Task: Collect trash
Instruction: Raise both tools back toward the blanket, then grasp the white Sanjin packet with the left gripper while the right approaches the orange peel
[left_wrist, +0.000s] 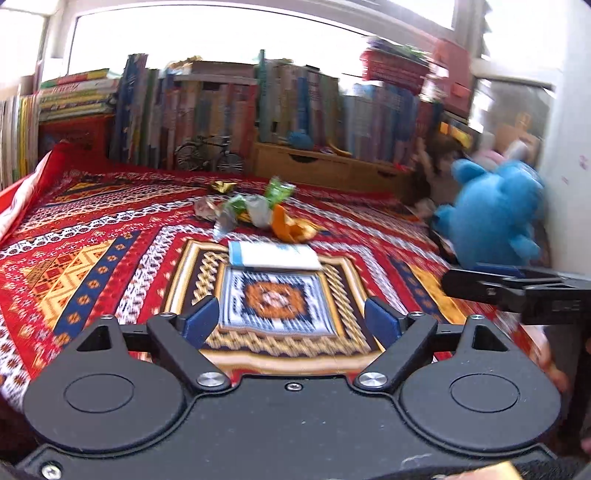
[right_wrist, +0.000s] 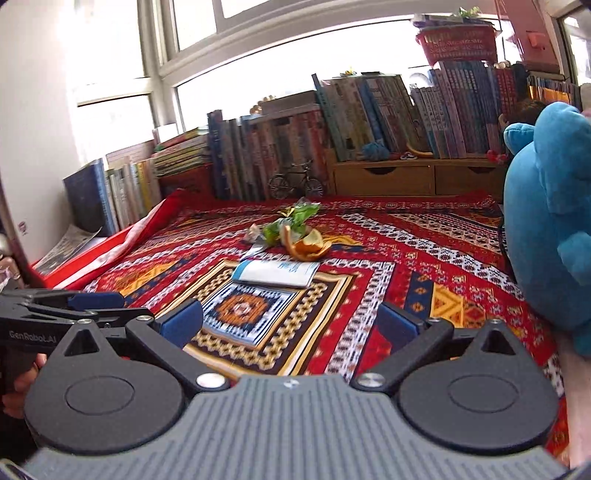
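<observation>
A small heap of trash lies mid-table on the patterned red cloth: orange peel (left_wrist: 291, 229) (right_wrist: 304, 245), green wrappers (left_wrist: 279, 192) (right_wrist: 295, 218), silver foil (left_wrist: 227, 218), a gold wrapper (left_wrist: 221, 186). Just in front of the heap lies a flat white and blue packet (left_wrist: 273, 256) (right_wrist: 275, 273). My left gripper (left_wrist: 291, 321) is open above the cloth, short of the packet, with nothing between its blue pads. My right gripper (right_wrist: 291, 321) is also open and empty, short of the packet. Each gripper shows at the edge of the other's view.
A blue plush toy (left_wrist: 491, 218) (right_wrist: 550, 229) sits at the table's right side. Rows of books (left_wrist: 221, 110) (right_wrist: 332, 129), a model bicycle (right_wrist: 295, 182) and a wooden drawer unit (right_wrist: 413, 177) line the far edge. A red folded edge (right_wrist: 110, 251) borders the left.
</observation>
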